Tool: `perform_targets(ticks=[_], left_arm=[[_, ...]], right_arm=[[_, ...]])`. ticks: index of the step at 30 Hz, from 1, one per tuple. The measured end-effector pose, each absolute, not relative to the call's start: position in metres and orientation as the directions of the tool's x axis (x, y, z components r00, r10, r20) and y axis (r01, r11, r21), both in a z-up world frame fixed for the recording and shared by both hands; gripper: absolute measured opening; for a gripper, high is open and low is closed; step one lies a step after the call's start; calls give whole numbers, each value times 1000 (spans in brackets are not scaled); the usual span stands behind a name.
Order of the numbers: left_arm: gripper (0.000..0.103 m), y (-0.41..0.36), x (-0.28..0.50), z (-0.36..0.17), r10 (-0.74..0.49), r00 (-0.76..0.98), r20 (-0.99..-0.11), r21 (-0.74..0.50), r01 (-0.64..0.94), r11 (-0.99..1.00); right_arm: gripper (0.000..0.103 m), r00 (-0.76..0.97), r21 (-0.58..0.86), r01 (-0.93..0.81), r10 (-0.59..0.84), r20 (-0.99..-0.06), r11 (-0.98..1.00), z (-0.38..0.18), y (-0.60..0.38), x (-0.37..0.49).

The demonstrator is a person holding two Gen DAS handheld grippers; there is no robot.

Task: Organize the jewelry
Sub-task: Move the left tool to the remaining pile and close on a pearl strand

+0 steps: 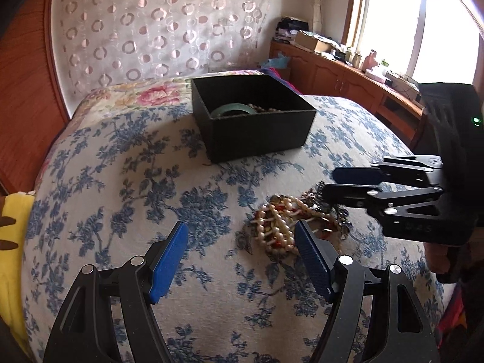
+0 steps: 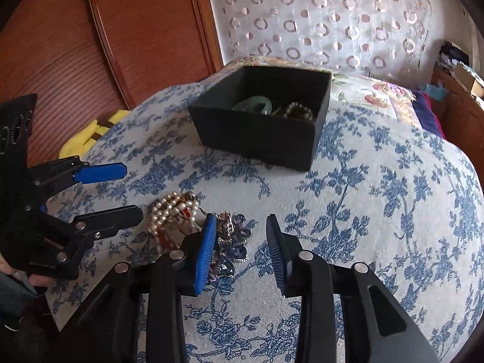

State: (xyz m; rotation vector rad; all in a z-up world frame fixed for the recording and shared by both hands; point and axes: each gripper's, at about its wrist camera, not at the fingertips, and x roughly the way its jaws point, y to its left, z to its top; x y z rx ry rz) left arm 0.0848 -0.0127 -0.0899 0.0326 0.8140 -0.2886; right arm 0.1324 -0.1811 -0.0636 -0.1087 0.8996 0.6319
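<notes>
Blue-flowered bedspread [image 1: 127,157] under my two grippers, one black box [image 1: 257,139] behind holding one green bangle [image 2: 255,106] and beads, one jewelry heap [image 1: 290,227] in front, left gripper [image 1: 239,236] wide, right gripper [image 2: 242,227] parted, both empty.

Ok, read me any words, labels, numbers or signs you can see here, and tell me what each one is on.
Embossed marking on the right gripper: looks like digits, too blurred to read.
Green indicator light on its housing: a lit symbol, no readable text.
Black box, jewelry pile, bedspread: no writing.
</notes>
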Motion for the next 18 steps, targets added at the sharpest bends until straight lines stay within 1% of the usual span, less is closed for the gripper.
perform_targets(ticks=[1,3,4,6,7,11,13,14,17,18], left_arm=[[69,-15,84,-91,-249,646,-721,-86,274,958],[60,-17,84,-91,-260,641,-722,-95,281,955],[58,-18,84,-91,-267,637,-723,-101,285,953],[48,-20,84,-92,-282,629,-724,-114,294,949],[46,-22,85,-92,-288,624,-726,-119,299,947],[30,-30,88,-92,-315,607,-730,-137,321,937],[27,-34,90,-94,-314,603,-734,-132,327,936],[23,-36,91,-95,-313,600,-737,-129,329,935],[22,-39,92,-95,-300,605,-738,-111,329,938],[16,-39,93,-96,-297,606,-738,-107,329,938]], right_arm=[[37,446,177,-553,469,-762,814,-65,-182,134],[37,436,199,-550,482,-760,811,-67,-183,135],[37,432,205,-549,486,-760,810,-68,-183,135],[37,426,216,-550,494,-758,807,-69,-184,136],[37,424,219,-550,496,-758,806,-69,-184,136],[37,422,223,-553,500,-756,803,-68,-185,137],[37,421,225,-551,501,-756,803,-69,-185,137],[37,422,224,-552,501,-756,803,-69,-184,137],[37,423,223,-552,501,-756,803,-69,-184,137],[37,423,222,-552,500,-756,804,-69,-185,137]])
